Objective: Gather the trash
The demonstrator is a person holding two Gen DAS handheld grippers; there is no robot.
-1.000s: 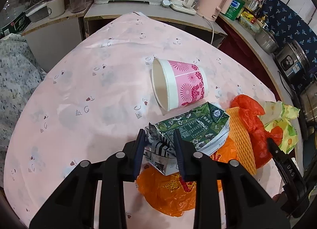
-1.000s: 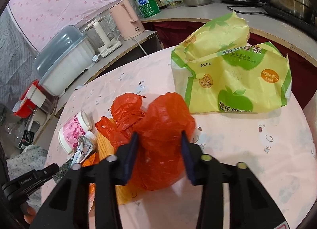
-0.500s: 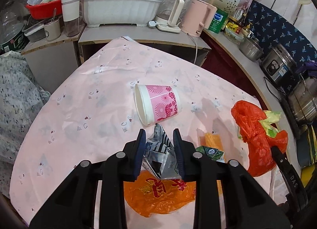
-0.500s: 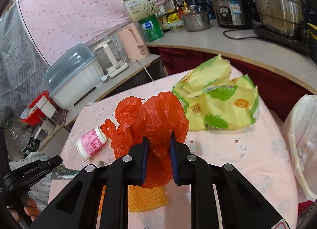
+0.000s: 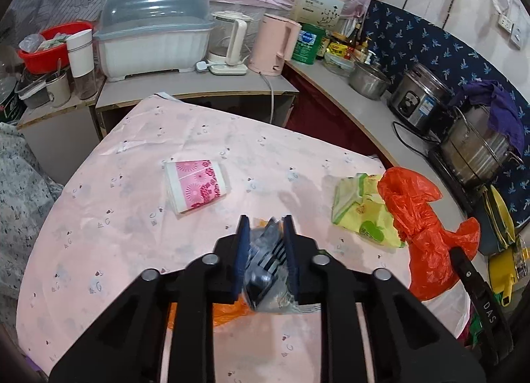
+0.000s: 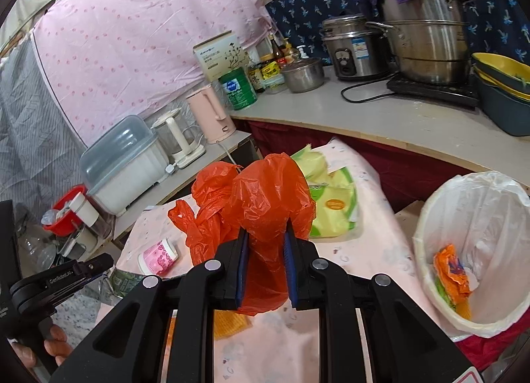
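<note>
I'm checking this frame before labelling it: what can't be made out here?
- Carton, left wrist view: blurred and squeezed between the left gripper fingers; print unreadable.
- Orange bag, same view: mostly hidden under the gripper.
- Bin, right wrist view: bottom edge cut off by the frame.
- Mesh sleeve, right wrist view: covered by the red bag.

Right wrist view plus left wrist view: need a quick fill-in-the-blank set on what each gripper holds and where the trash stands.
1. The right gripper is shut on a crumpled ____ plastic bag.
2. The left gripper is shut on a crushed ____.
3. The pink-patterned paper cup lies on its ____ on the pink tablecloth.
4. The white-lined bin already holds ____.

Missing: red; carton; side; trash
</note>
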